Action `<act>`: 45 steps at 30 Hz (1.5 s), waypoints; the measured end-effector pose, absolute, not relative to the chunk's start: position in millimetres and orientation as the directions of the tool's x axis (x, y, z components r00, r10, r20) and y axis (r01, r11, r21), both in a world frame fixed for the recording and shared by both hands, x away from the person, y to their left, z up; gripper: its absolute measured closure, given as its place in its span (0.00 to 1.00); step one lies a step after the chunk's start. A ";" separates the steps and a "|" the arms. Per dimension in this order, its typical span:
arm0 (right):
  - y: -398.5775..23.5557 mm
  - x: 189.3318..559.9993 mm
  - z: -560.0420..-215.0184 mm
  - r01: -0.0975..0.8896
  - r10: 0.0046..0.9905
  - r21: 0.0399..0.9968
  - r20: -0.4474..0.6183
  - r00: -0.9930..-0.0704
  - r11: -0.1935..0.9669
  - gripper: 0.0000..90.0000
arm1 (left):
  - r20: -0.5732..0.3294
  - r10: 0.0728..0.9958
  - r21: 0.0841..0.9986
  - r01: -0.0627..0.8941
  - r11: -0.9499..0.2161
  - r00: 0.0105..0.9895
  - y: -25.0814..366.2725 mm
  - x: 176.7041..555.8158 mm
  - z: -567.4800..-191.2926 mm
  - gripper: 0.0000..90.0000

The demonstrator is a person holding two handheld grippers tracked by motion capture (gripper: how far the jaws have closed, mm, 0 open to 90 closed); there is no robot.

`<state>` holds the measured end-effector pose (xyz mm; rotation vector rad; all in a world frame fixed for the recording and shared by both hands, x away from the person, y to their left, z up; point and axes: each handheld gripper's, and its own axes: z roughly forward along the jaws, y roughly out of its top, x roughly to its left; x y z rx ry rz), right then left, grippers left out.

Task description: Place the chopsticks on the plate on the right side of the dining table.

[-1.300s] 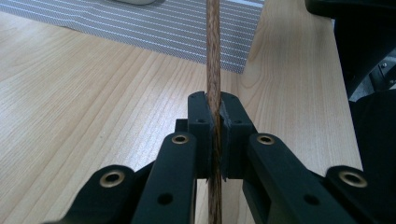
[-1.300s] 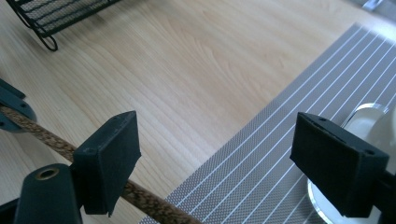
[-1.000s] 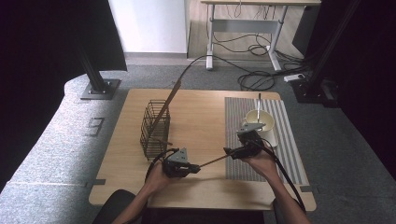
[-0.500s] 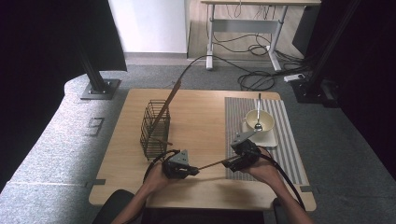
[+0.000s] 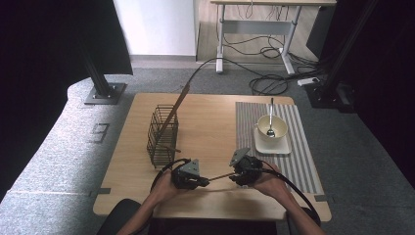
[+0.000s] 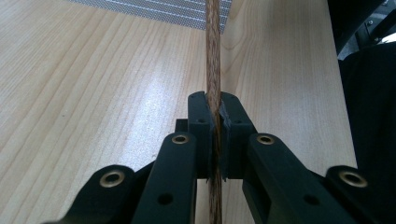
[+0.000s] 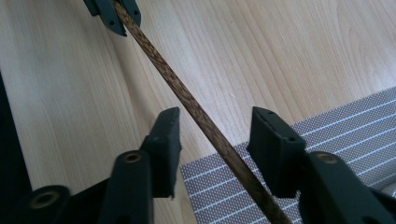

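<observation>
Low over the front of the table [image 5: 215,127], a thin, dark-speckled wooden stick [image 5: 221,176] spans the two grippers. Left gripper [image 6: 214,122] is clamped tight on it. Right gripper [image 7: 215,133] has just been closing, its jaws apart around the stick, pads not touching.

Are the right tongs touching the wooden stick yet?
Apart. The right gripper view shows the wooden stick between the closing right tongs, with gaps on both sides.
</observation>
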<state>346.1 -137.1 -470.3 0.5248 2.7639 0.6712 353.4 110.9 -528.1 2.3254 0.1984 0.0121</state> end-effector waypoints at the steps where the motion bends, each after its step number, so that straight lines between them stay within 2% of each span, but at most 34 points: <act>1: -136.3 346.1 -470.5 0.275 0.389 0.473 -0.161 -0.907 0.837 0.64 | -0.052 0.144 0.719 0.137 -0.682 0.988 110.7 353.4 -528.1 0.95; 3: -134.6 345.6 -471.1 0.272 0.381 0.461 -0.160 -0.911 0.845 0.69 | -0.052 0.141 0.717 0.136 -0.684 0.989 110.6 353.1 -528.1 0.95; 12: -134.0 344.4 -473.0 0.244 0.331 0.432 -0.138 -0.934 0.868 0.77 | -0.047 0.132 0.714 0.126 -0.688 0.990 110.8 353.3 -528.9 0.93; 22: -133.7 342.3 -473.4 0.233 0.280 0.423 -0.052 -0.959 0.876 0.87 | -0.044 0.179 0.742 0.152 -0.653 0.983 115.9 356.3 -527.4 0.83; 26: -133.0 340.2 -471.3 0.226 0.257 0.445 -0.010 -0.966 0.867 0.92 | -0.034 0.203 0.754 0.159 -0.638 0.979 118.0 357.8 -526.8 0.74; 35: -134.0 338.5 -469.6 0.226 0.257 0.450 -0.009 -0.966 0.864 0.92 | -0.035 0.260 0.764 0.194 -0.616 0.965 118.7 359.8 -528.2 0.53; 45: -143.5 340.6 -462.1 0.255 0.298 0.454 -0.025 -0.954 0.854 0.92 | -0.056 0.319 0.793 0.236 -0.562 0.946 118.5 362.3 -527.9 0.19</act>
